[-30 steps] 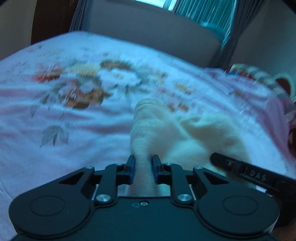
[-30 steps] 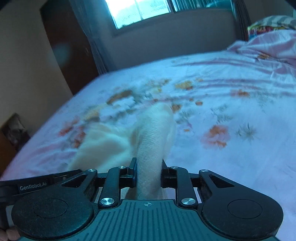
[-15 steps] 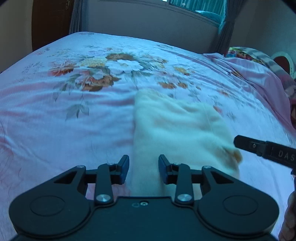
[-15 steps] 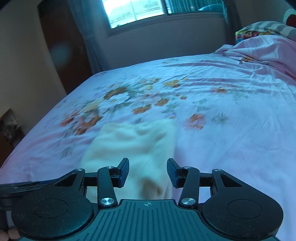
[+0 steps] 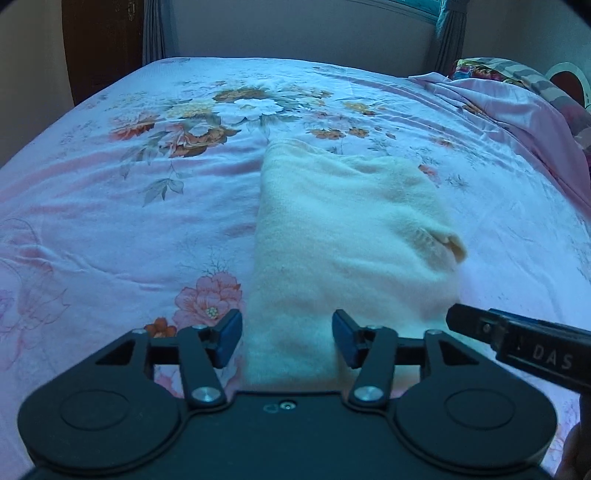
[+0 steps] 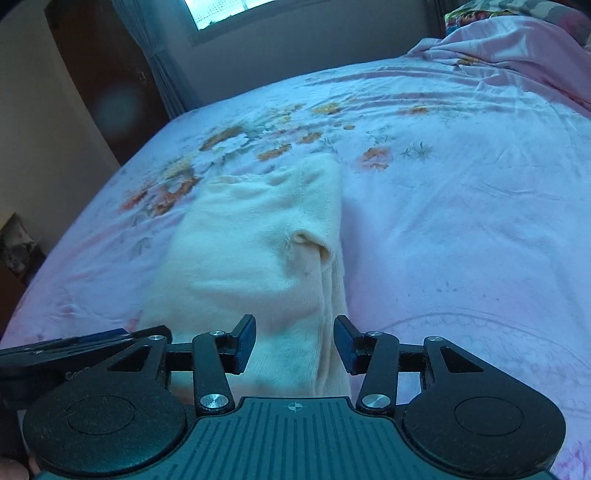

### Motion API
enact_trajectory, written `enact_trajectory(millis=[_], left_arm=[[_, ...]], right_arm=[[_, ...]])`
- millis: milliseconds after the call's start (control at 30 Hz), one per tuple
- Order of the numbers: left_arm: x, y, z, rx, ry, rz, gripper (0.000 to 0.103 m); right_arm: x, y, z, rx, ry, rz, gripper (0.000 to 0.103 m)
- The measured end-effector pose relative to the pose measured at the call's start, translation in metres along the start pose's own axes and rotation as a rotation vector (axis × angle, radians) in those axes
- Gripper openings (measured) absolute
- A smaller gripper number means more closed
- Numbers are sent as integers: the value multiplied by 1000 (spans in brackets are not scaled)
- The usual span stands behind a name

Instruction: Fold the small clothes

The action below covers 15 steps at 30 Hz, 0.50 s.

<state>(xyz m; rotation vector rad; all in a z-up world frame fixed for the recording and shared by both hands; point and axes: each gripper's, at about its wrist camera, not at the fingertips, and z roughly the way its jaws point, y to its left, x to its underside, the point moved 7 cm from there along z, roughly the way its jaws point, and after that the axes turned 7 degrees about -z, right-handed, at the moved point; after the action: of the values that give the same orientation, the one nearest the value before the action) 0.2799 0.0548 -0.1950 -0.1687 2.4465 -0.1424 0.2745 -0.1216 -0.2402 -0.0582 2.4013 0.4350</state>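
Note:
A cream fleecy garment (image 5: 343,236) lies folded flat on the bed, with a small curled flap at its right edge. It also shows in the right wrist view (image 6: 266,251). My left gripper (image 5: 287,339) is open, just above the garment's near left edge, with nothing between its fingers. My right gripper (image 6: 294,343) is open over the garment's near right edge, also holding nothing. The right gripper's side shows in the left wrist view (image 5: 517,347), and the left gripper's side shows in the right wrist view (image 6: 74,347).
The bed has a pink floral sheet (image 5: 110,206). A bunched pink cover (image 6: 517,55) and a patterned pillow (image 5: 491,70) lie at the far right. A dark wardrobe (image 6: 99,66) and a curtained window (image 6: 236,11) stand beyond the bed.
Both grippers were shut on the lifted garment. They lowered it, opened and drew back. The garment now lies flat and folded on the sheet.

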Motion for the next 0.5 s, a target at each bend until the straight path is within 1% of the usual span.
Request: enact_trajectory(millis=[33, 167, 200, 233, 267, 300, 333, 400, 500], left_arm=[[2, -1, -8, -6, -5, -5, 66], [8, -9, -46, -35, -26, 11, 79], [9, -12, -56, -40, -36, 16, 87], [11, -14, -69, -40, -51, 21, 92], [13, -17, -85, -39, -76, 33, 93], [16, -20, -97, -41, -94, 43, 97], [19, -22, -112, -45, -114, 55, 102], [28, -28, -139, -47, -158, 84, 101], [45, -33, -171, -46, -185, 110, 101]], right_arm=[[2, 0, -8, 0, 1, -2, 47], [14, -1, -44, -10, 10, 32, 48], [18, -1, -55, -13, 7, 33, 54], [21, -2, -67, -18, -3, 30, 65], [24, -1, -81, -20, -23, 24, 70], [27, -1, -94, -18, -41, 16, 77], [30, 0, -109, -15, -58, 2, 79], [39, 5, -140, -14, -89, -47, 82], [54, 11, -182, 9, -137, -106, 95]])
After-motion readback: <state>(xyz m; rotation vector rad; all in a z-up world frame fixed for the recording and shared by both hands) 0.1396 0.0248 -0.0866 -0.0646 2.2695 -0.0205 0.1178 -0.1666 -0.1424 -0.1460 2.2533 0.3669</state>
